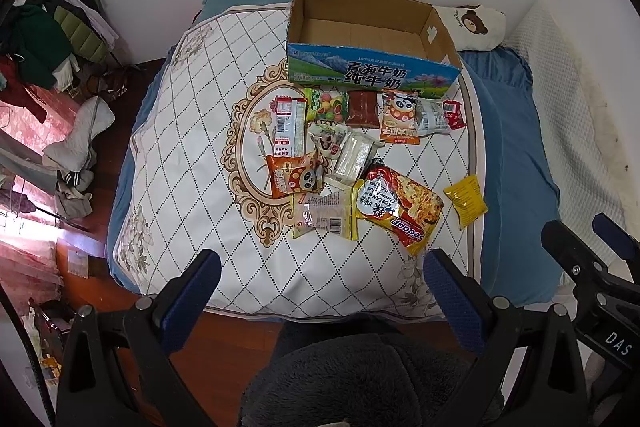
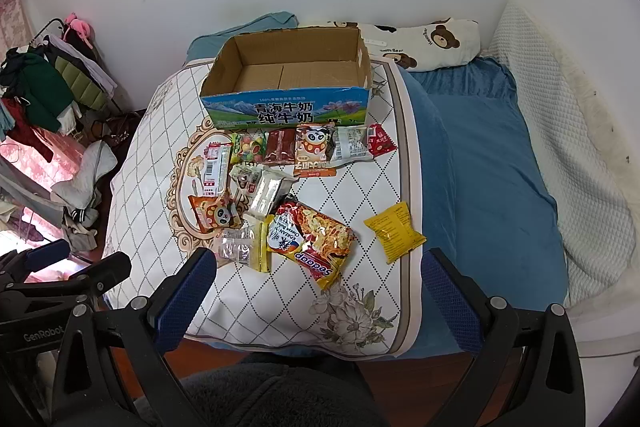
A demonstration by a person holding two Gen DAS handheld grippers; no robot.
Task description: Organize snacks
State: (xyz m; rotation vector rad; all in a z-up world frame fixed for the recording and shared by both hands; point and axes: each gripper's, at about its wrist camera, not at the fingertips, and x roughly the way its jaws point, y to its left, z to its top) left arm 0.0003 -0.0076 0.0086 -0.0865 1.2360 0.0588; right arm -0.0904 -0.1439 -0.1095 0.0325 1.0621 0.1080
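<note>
An empty cardboard milk box (image 1: pixel 366 67) (image 2: pixel 280 109) stands open at the far side of a quilted bed cover. Several snack packets lie in front of it: a Sedaap noodle pack (image 1: pixel 400 207) (image 2: pixel 312 239), a yellow packet (image 1: pixel 466 201) (image 2: pixel 394 231), an orange panda packet (image 1: pixel 294 175) (image 2: pixel 214 213), a red bar (image 1: pixel 362 109) (image 2: pixel 280 146). My left gripper (image 1: pixel 320 291) and right gripper (image 2: pixel 318 291) are both open and empty, held above the near edge of the bed, short of the snacks.
A bear-print pillow (image 1: pixel 474 25) (image 2: pixel 436 41) lies behind the box. A blue blanket (image 2: pixel 480 167) covers the bed's right side. A clothes rack and piled laundry (image 1: pixel 52 67) stand on the wooden floor at left. The right gripper's body shows in the left wrist view (image 1: pixel 592 267).
</note>
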